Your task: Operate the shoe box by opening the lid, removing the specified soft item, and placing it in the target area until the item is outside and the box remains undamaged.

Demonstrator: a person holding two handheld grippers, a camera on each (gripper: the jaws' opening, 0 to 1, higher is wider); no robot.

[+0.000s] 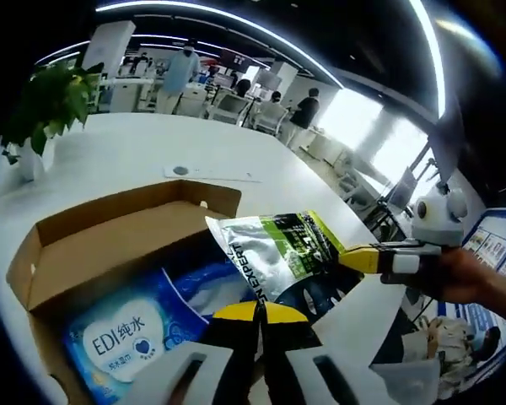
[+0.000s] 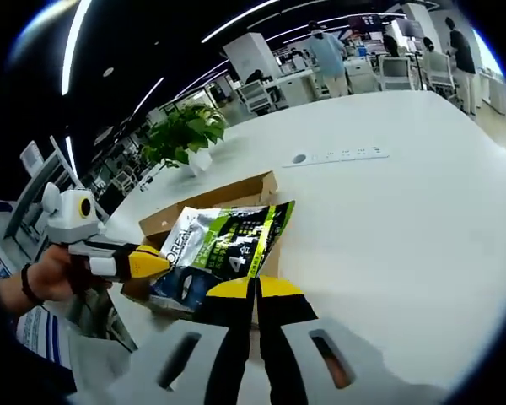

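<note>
An open brown cardboard shoe box (image 1: pixel 84 245) lies on the white table, with a blue wet-wipes pack (image 1: pixel 126 337) inside it. Above the box hangs a soft silver, green and dark-blue pouch (image 1: pixel 278 253). My left gripper (image 1: pixel 258 313) is shut on the pouch's near edge. My right gripper (image 1: pixel 361 258) comes in from the right, shut on its far corner. In the right gripper view the pouch (image 2: pixel 228 240) hangs in front of the box (image 2: pixel 236 192). There my right gripper (image 2: pixel 255 289) pinches its lower edge, and my left gripper (image 2: pixel 148 262) holds its left edge.
A potted plant (image 1: pixel 46 105) (image 2: pixel 185 135) stands near the box. A white power strip (image 1: pixel 212 175) (image 2: pixel 341 155) lies farther out on the table (image 2: pixel 405 219). People and office chairs are in the background beyond the table's far edge.
</note>
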